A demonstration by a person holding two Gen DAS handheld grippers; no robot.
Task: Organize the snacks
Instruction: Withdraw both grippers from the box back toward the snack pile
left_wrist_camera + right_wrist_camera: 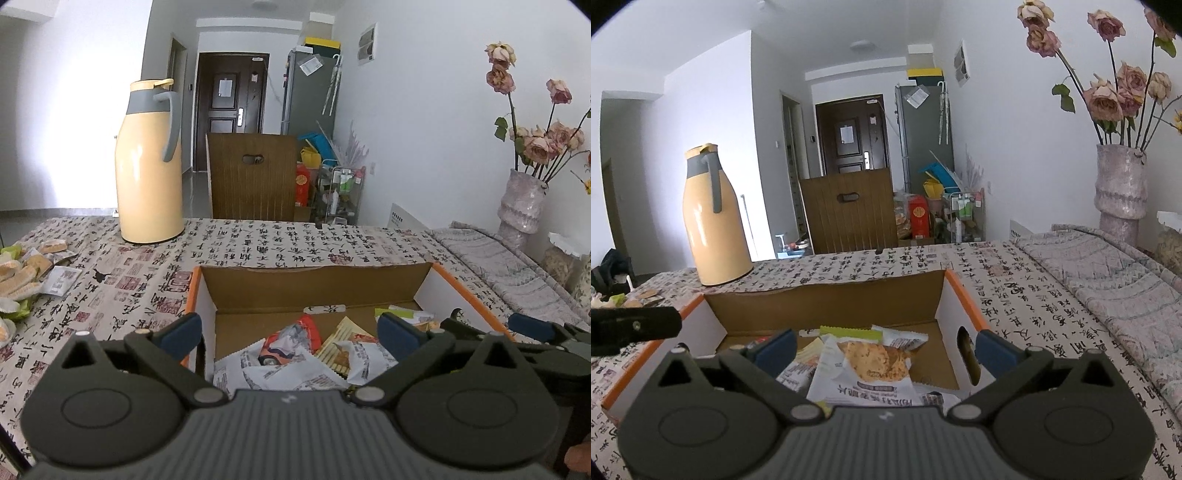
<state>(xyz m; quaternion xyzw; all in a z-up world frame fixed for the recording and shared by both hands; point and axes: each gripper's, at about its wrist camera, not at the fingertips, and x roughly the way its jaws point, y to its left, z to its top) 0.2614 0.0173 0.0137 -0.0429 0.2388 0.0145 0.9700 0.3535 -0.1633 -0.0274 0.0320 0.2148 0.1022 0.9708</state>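
Observation:
An open cardboard box (314, 280) with orange edges sits on the patterned tablecloth and holds several snack packets (291, 354). My left gripper (291, 328) hovers open over the box's near left part, nothing between its blue pads. In the right wrist view the same box (827, 295) holds a white packet showing a golden biscuit (871, 365) and a green-edged packet (849, 332). My right gripper (884, 349) hangs open above them, holding nothing. The right gripper (532, 328) also shows at the right of the left wrist view. More loose snacks (22, 273) lie at the table's left edge.
A tall yellow thermos (149, 166) stands at the far left of the table. A vase of dried roses (522, 199) stands at the right by a folded quilted cloth (498, 258). A wooden chair back (251, 173) rises behind the table's far edge.

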